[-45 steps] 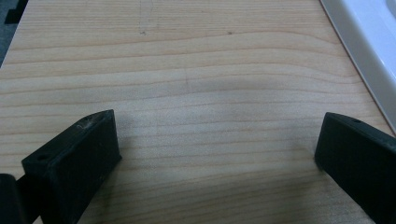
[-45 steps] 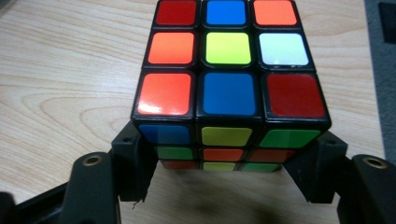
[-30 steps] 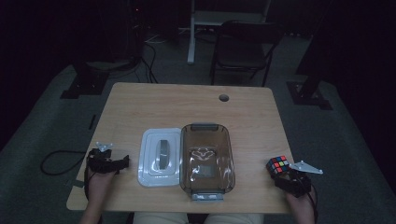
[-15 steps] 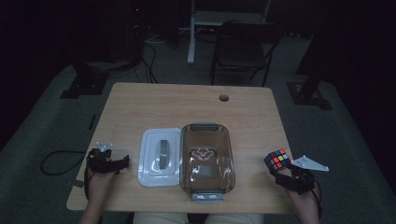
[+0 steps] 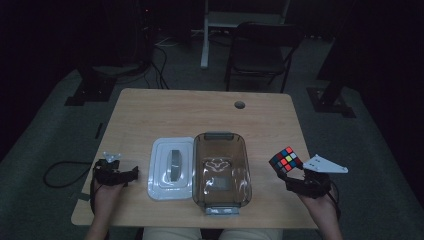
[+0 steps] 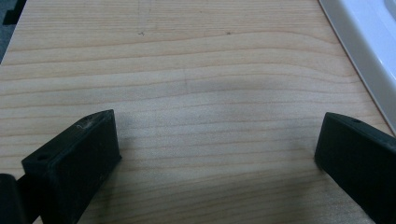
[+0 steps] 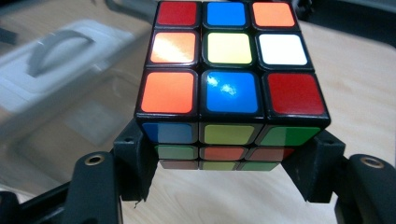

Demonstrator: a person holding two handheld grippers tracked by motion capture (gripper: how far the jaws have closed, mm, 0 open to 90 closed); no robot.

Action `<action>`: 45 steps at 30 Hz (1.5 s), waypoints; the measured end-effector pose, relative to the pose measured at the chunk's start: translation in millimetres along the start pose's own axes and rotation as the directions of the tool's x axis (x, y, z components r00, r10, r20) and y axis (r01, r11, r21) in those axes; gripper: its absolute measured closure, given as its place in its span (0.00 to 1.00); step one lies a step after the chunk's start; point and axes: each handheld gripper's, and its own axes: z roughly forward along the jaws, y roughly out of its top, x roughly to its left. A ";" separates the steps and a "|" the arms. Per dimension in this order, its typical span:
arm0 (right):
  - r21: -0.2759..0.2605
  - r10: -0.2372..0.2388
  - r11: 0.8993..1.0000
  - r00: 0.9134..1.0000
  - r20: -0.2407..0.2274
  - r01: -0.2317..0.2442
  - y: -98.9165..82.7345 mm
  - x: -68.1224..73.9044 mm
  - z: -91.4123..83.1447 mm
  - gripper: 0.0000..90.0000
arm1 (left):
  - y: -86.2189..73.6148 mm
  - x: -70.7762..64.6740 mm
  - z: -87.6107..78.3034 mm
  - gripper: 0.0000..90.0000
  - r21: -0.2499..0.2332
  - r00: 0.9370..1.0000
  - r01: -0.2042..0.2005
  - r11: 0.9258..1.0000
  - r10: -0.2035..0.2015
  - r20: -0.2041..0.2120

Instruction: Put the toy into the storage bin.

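Nearby, white lid [image 5: 172,167], clear tub [image 5: 221,173], chair [image 5: 260,54]

High view dim, surroundings nearly black; gripper views brighter, with glare on cube [image 7: 231,88], blurred background.

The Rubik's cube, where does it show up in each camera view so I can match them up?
High view: Rubik's cube right of the clear container, in the right gripper.
Right gripper view: cube centre frame, clamped between the jaws.
Left gripper view: not in it.
Shared landmark: white lid.
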 end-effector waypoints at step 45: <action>0.107 -0.337 0.900 0.830 -0.444 0.423 62.9 107.3 77.9 0.38 | 0.1 0.1 0.1 0.01 0.000 1.000 -0.006 1.000 0.006 0.004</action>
